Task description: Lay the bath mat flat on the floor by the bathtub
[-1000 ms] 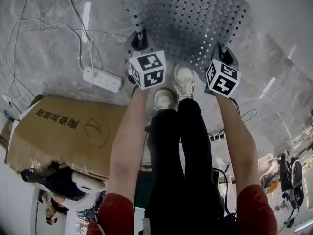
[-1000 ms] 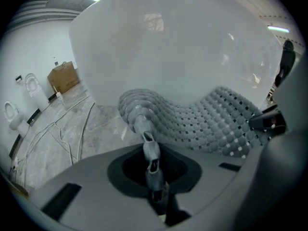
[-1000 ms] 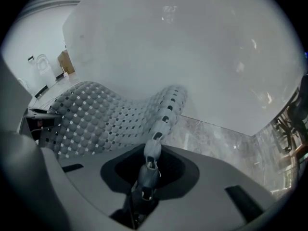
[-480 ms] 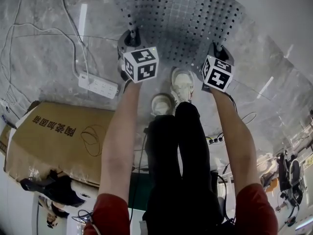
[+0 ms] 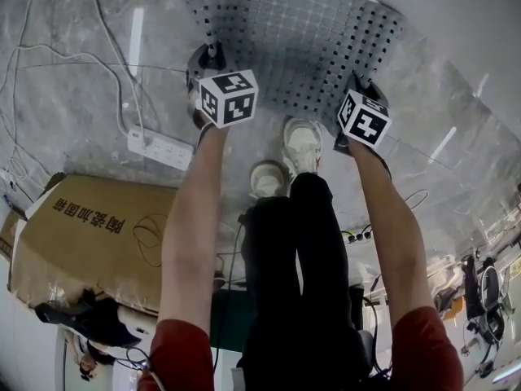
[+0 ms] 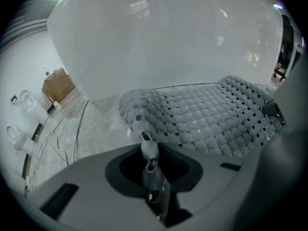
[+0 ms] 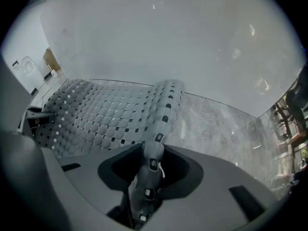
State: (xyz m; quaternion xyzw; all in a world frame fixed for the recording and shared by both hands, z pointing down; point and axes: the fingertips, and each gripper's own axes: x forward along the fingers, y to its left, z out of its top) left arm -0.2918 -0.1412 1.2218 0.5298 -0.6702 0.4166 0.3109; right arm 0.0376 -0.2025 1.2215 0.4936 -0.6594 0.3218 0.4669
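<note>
The left gripper (image 6: 150, 165) has its fingers clenched on one near corner of the grey perforated rubber bath mat (image 6: 211, 124), and the corner curls up off the floor into them. The right gripper (image 7: 151, 165) grips the other near corner between its fingers, which have just been opening. Both grippers point steeply downward at the ends of bare, outstretched forearms. Their marker cubes face up, one on each side of the person's white shoes (image 5: 303, 143). From the two raised corners the mat spreads out over the grey marbled floor (image 5: 73, 88), close along the foot of the glossy white bathtub (image 6: 163, 42). Its top is a grid of rounded, pebble-like bumps pierced by small square holes. To the left a white power strip (image 5: 161, 147) and a brown cardboard box (image 5: 98, 235) lie on the floor.
</note>
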